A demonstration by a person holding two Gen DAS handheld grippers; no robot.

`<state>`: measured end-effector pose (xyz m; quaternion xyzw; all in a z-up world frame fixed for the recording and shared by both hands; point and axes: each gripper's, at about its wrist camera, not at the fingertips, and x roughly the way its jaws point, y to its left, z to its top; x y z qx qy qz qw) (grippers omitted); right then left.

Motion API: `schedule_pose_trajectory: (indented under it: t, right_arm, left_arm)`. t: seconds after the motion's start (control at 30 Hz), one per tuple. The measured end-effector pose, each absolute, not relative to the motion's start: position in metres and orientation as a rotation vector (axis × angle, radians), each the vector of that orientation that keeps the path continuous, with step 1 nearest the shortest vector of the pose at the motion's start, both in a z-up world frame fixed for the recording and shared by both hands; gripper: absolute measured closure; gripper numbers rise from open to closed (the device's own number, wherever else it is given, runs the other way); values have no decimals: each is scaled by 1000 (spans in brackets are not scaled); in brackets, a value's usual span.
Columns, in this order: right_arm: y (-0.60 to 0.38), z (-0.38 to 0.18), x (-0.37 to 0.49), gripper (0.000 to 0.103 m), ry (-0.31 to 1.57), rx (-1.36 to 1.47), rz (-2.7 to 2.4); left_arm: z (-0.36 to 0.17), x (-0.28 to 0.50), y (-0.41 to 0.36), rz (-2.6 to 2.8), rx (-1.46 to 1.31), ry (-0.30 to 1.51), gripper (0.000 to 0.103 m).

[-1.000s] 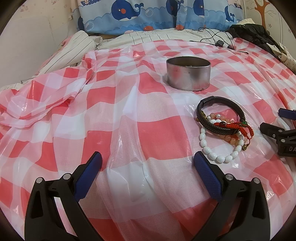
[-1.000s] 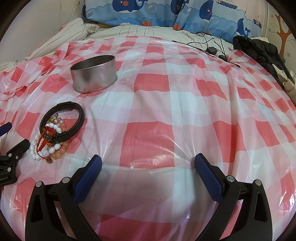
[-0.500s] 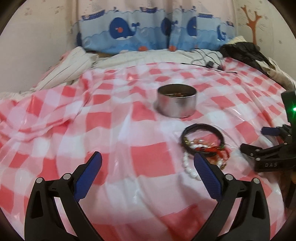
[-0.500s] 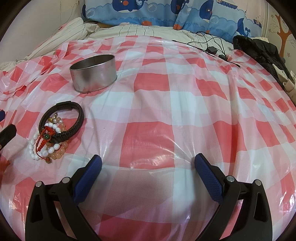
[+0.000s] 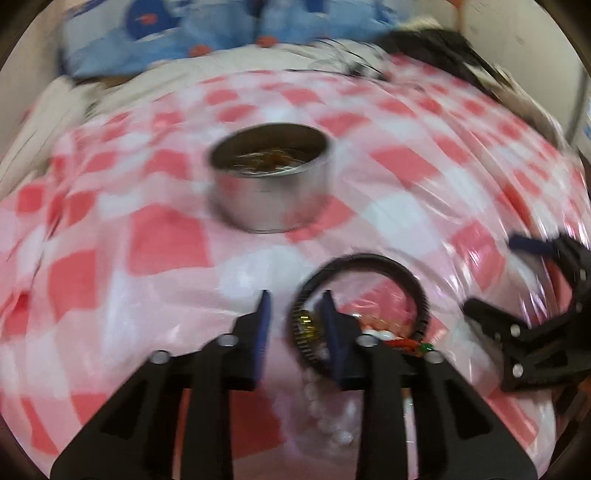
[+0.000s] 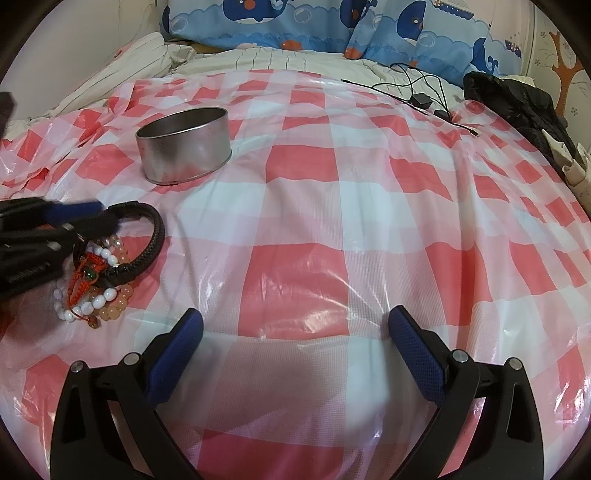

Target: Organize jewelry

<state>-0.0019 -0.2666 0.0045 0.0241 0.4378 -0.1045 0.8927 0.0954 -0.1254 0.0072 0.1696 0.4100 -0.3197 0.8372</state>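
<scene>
A round metal tin stands on the red-checked plastic sheet, with some golden jewelry showing inside it. In front of it lies a heap of bracelets: a black braided bracelet, a white bead bracelet, a peach bead one and a red cord with a green bead. My left gripper is at the heap with its jaws closing. The black bracelet's left rim lies between the pads, which do not press on it. My right gripper stands open and holds nothing, to the right of the heap.
Whale-print pillows and a striped sheet lie at the far end of the bed. A black jacket and cables with a charger sit at the far right. The left wrist view is blurred.
My left gripper has swung right and down onto the bracelet heap, and its jaws have gone from wide apart to narrow around the black bracelet's rim. The right gripper has kept still.
</scene>
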Motion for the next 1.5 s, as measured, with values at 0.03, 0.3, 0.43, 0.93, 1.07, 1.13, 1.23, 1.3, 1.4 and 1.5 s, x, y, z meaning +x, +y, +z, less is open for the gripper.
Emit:
schedule_pose_trajectory:
  t: [0.03,0.3,0.43,0.93,1.07,1.13,1.23,1.3,1.4,1.5]
  right_arm:
    - [-266,4,-2,7,907,48,-218]
    - [-239,30,-17,7,771,15,-47]
    - [-200,30,-5,7,808,-89,83]
    - [-192,7,49,88,974,34,407]
    - [-207,11,44,94,935,115,404]
    - [-214,14,39,94,915,151,404]
    - [-222,23,31,95,880,200,402]
    - [-224,33,28,95,860,225,398]
    - [-234,43,26,95,849,262,378]
    - [-245,39,26,95,859,278,341]
  left_arm:
    - [7,92,-128,-696,390,862,92]
    - [40,87,-77,-742,211,840,95]
    - [64,94,-49,-728,104,789,95]
    - [73,107,-39,-699,53,780,95]
    - [67,109,-41,-692,65,800,95]
    - [64,109,-42,-690,71,808,95]
    - [61,108,-45,-688,86,818,95]
    - [59,107,-45,-685,91,823,95]
    - [55,107,-50,-667,141,839,95]
    - [48,105,-56,-696,168,876,95]
